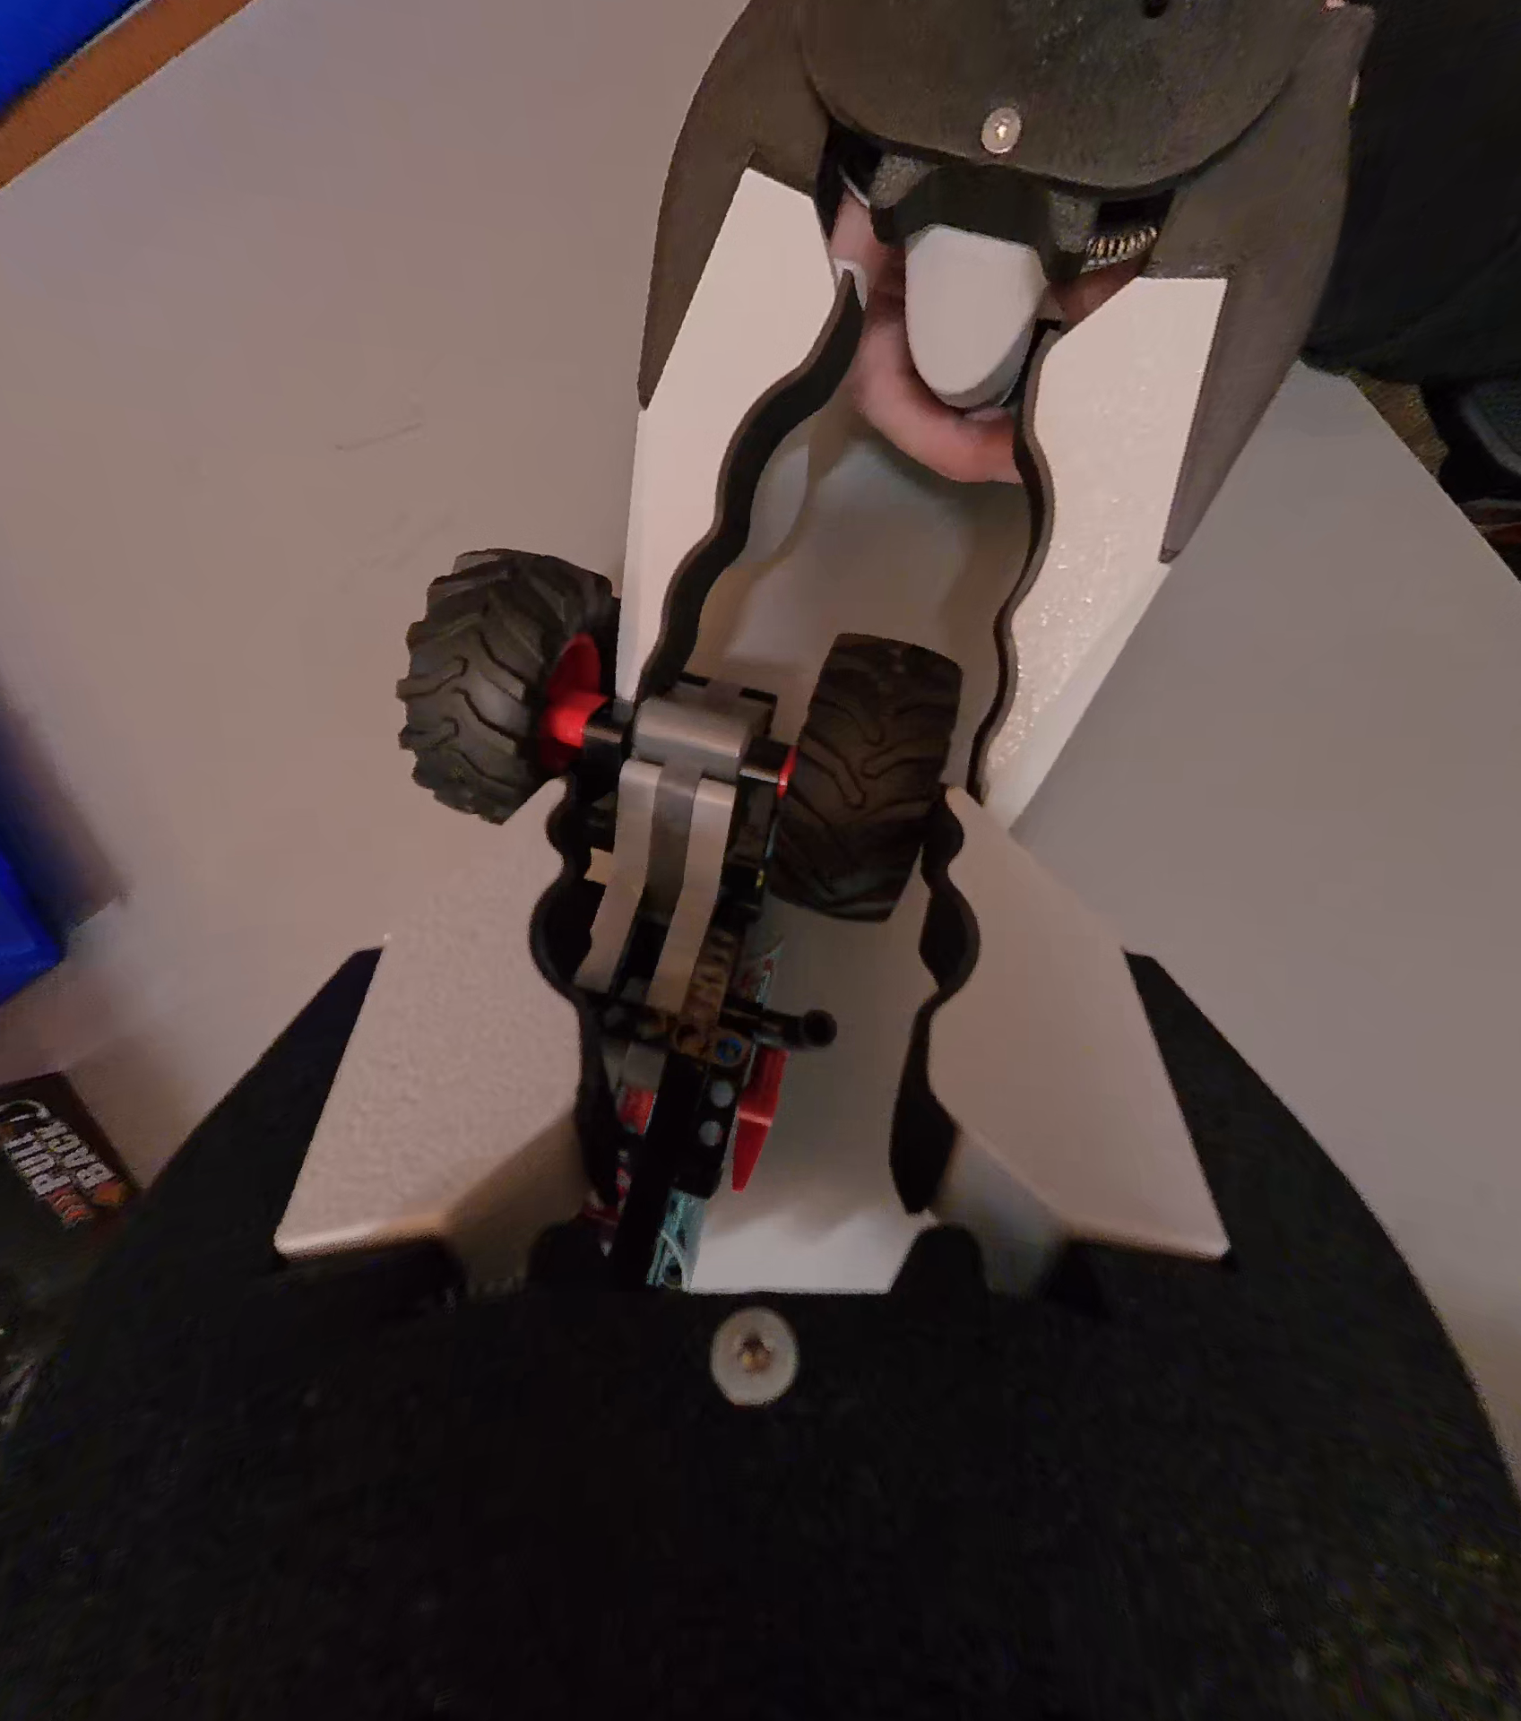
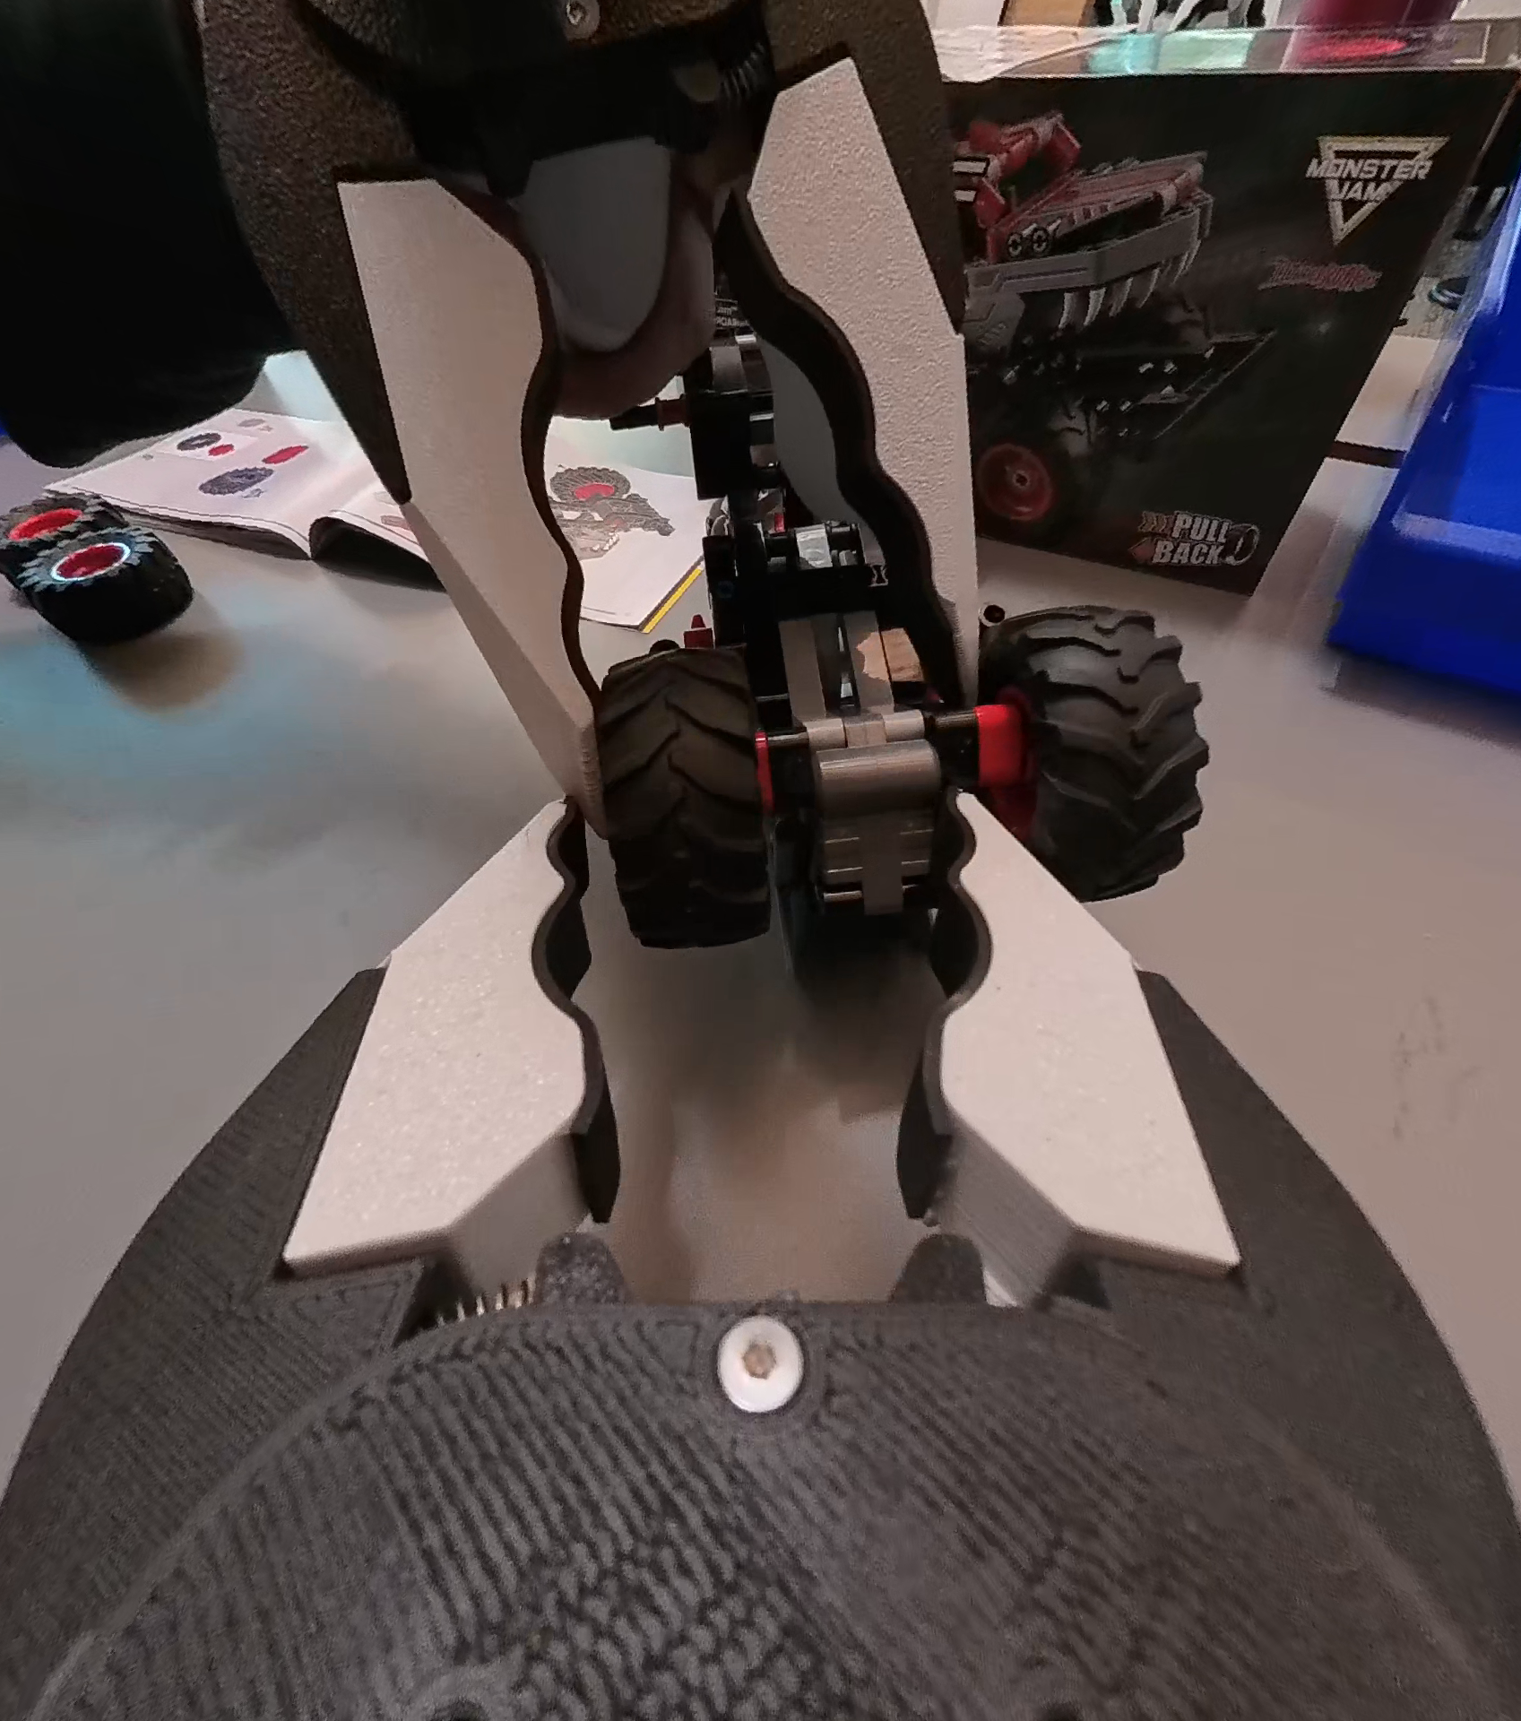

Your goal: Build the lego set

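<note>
I am holding the part-built black and grey lego truck chassis (image 1: pixel 691 931) between both tools above the pale grey table (image 1: pixel 272 419); its long axis is running straight away from my left gripper (image 1: pixel 752 829) toward my right gripper (image 2: pixel 761 819), axle end farthest from the left camera.

Nearest in the left wrist view, the left tool's white wavy-edged fingers (image 1: pixel 1017 1006) are sitting at a middling gap with the frame's rear lying between them; the near pad is touching the frame's side, but I cannot tell whether the far one is pressing.

In the right wrist view, the right tool's jaws are flanking the grey axle block and the inner black knobbly tyre with red hub (image 2: pixel 686 801); I cannot tell whether they are clamping; the outer tyre (image 2: pixel 1101 754) is hanging outside the fingers.

Room is lying open on the table to either side; farther off, two loose black tyres with red hubs (image 2: pixel 86 568) are lying beside the open white instruction booklet (image 2: pixel 272 484); the dark printed set box (image 2: pixel 1203 326) is standing behind, just beside the blue plastic bin (image 2: pixel 1501 419) at the right edge.
</note>
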Action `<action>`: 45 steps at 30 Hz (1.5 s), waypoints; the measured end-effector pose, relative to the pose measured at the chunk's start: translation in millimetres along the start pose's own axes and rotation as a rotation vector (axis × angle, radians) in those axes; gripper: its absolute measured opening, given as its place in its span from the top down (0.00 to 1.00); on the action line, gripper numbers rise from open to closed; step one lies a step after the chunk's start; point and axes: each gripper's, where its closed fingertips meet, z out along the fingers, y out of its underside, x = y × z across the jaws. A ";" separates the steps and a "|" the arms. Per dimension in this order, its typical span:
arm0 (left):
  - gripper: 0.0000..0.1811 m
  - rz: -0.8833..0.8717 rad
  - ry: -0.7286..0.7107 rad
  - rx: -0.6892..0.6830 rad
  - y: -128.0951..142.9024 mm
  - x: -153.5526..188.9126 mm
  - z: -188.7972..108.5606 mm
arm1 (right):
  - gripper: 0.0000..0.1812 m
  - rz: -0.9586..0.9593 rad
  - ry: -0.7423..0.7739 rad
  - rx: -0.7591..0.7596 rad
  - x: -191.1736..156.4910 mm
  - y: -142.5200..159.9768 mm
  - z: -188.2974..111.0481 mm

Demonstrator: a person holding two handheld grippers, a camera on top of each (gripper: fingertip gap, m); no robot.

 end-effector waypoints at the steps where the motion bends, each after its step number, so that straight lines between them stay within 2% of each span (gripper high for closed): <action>1: 0.62 0.003 -0.003 0.000 0.0 0.1 0.0 | 0.59 -0.001 0.001 0.000 0.0 0.0 0.1; 25: 0.63 0.051 -0.020 0.023 -0.8 0.5 -0.7 | 0.60 -0.006 0.013 0.000 -0.2 -0.3 0.4; 30: 0.63 0.079 -0.034 0.014 -0.1 2.3 -0.4 | 0.57 0.030 -0.046 0.024 -5.8 -2.8 -3.0; 32: 0.63 0.085 -0.038 0.018 0.2 2.0 -0.4 | 0.59 0.042 -0.043 0.044 -4.0 -5.3 -4.3; 37: 0.63 0.105 -0.038 0.003 0.5 0.3 0.7 | 0.56 -0.031 0.041 -0.067 -0.1 7.4 9.6; 45: 0.64 0.112 -0.035 0.015 0.6 0.5 0.0 | 0.59 -0.049 0.048 -0.073 0.7 8.5 8.8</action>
